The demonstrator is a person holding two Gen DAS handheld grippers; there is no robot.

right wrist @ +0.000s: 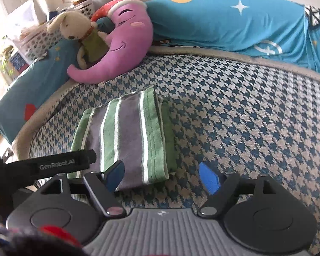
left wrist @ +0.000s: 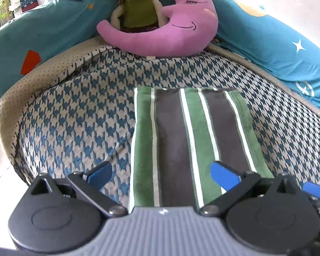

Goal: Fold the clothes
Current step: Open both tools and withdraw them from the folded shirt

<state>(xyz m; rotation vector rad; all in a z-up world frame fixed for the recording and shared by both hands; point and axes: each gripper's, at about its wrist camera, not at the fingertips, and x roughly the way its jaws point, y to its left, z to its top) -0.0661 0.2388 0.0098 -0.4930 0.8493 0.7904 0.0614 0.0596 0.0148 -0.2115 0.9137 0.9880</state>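
Observation:
A folded garment (left wrist: 189,140) with green, grey and white stripes lies flat on the houndstooth bed cover (left wrist: 79,119). My left gripper (left wrist: 161,173) hovers open over its near left part, one blue pad off the cloth, the other above it. In the right wrist view the same striped garment (right wrist: 128,136) sits left of centre. My right gripper (right wrist: 161,176) is open at its near right corner, left pad over the cloth, right pad over the bed cover (right wrist: 245,117). Neither holds anything. The left gripper's black body (right wrist: 53,164) shows at the left edge.
A purple moon-shaped plush (left wrist: 170,32) and a soft rabbit doll (left wrist: 136,6) rest at the bed's far end against teal pillows (left wrist: 44,32). A teal pillow (right wrist: 234,21) runs along the right side. White baskets (right wrist: 42,36) stand beyond the bed.

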